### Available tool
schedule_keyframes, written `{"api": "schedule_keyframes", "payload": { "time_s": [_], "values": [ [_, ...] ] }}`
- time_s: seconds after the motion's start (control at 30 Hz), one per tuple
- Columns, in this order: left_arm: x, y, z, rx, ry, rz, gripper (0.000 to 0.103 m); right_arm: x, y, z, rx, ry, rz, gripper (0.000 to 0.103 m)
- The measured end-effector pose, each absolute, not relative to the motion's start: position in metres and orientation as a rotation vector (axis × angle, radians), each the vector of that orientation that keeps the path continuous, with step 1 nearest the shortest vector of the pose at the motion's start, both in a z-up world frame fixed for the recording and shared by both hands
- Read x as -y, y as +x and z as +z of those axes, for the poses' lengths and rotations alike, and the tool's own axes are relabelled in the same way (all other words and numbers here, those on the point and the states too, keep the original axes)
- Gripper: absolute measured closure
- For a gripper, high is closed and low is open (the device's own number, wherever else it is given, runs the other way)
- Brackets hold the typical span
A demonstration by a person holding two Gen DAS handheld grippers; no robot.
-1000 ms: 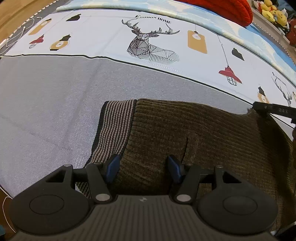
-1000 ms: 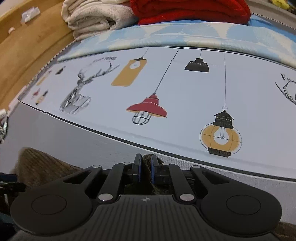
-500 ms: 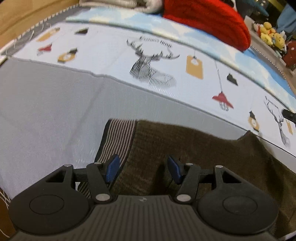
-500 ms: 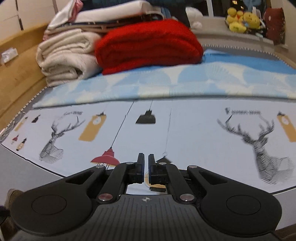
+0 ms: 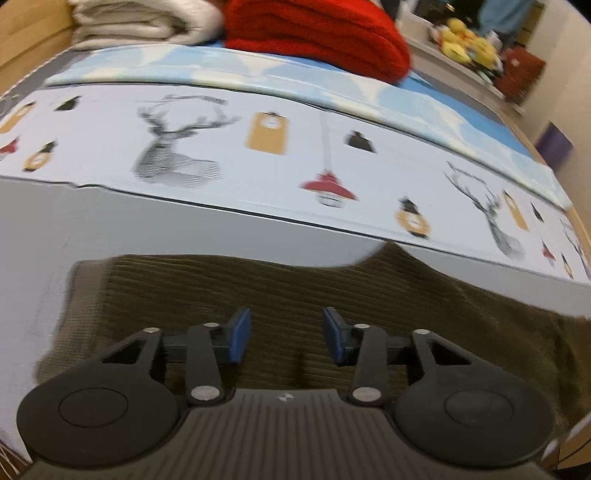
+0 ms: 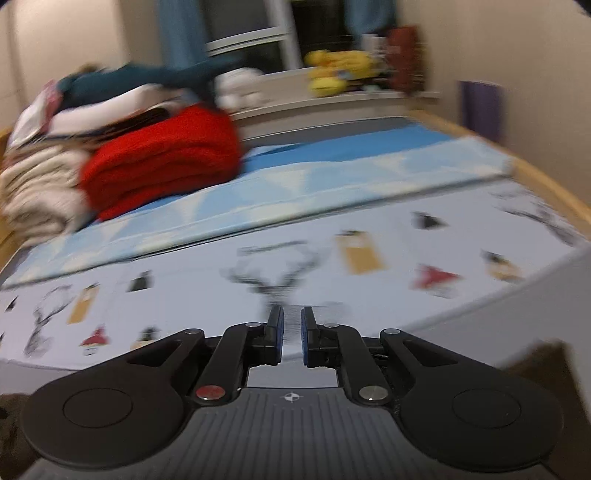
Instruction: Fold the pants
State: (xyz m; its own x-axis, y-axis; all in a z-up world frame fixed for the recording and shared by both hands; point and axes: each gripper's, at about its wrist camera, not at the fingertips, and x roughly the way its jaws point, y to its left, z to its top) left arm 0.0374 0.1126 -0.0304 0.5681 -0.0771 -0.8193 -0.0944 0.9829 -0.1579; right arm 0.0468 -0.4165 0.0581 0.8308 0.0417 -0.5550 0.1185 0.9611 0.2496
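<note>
While the left gripper [image 5: 286, 334] hangs over the pants [image 5: 258, 295], its blue pads [image 5: 238, 334] stand apart with nothing pinched between them — the jaws have just been closing, yet only ribbed brown cloth shows beneath the gap, not clamped. The pants lie spread flat across the grey sheet [image 5: 110, 221] of the bed, their striped band [image 5: 83, 291] at the left end in the left wrist view and the rest running off toward the lower right. Beyond them stretches a pale cover [image 5: 258, 166] printed with deer and lamps, then a blue-and-white quilt [image 5: 332, 88], with a red knit blanket [image 5: 317, 37] and cream folded blankets [image 5: 140, 22] piled at the far side. The right gripper [image 6: 290, 338] is raised above the printed cover, its jaws nearly together and holding nothing — a narrow slit shows between the pads. Brown cloth [image 6: 535, 362] peeks in at the lower right of that blurred view.
</note>
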Motion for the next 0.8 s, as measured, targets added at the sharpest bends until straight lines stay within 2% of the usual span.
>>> {"api": "schedule_keyframes", "payload": {
  "time_s": [0.2, 0.37, 0.47, 0.5, 0.57, 0.8],
  "values": [
    [-0.067, 0.044, -0.032, -0.966, -0.095, -0.061, 0.057, 0.525, -0.037, 0.027, -0.600, 0.389, -0.263, 0.093],
    [-0.065, 0.047, -0.036, -0.969, -0.043, -0.061, 0.057, 0.597, -0.096, -0.036, -0.715, 0.590, -0.411, 0.093],
    [-0.073, 0.050, -0.040, -0.988, -0.044, -0.036, 0.057, 0.626, -0.115, -0.063, -0.732, 0.771, -0.447, 0.088],
    [-0.075, 0.050, -0.041, -0.992, -0.045, -0.029, 0.057, 0.631, -0.119, -0.068, -0.728, 0.794, -0.466, 0.080],
    [-0.079, 0.051, -0.042, -0.999, -0.043, -0.017, 0.057, 0.638, -0.125, -0.081, -0.746, 0.837, -0.512, 0.070],
    [-0.074, 0.052, -0.048, -1.020, 0.004, -0.007, 0.056, 0.641, -0.113, -0.100, -0.732, 0.920, -0.538, 0.065]
  ]
}}
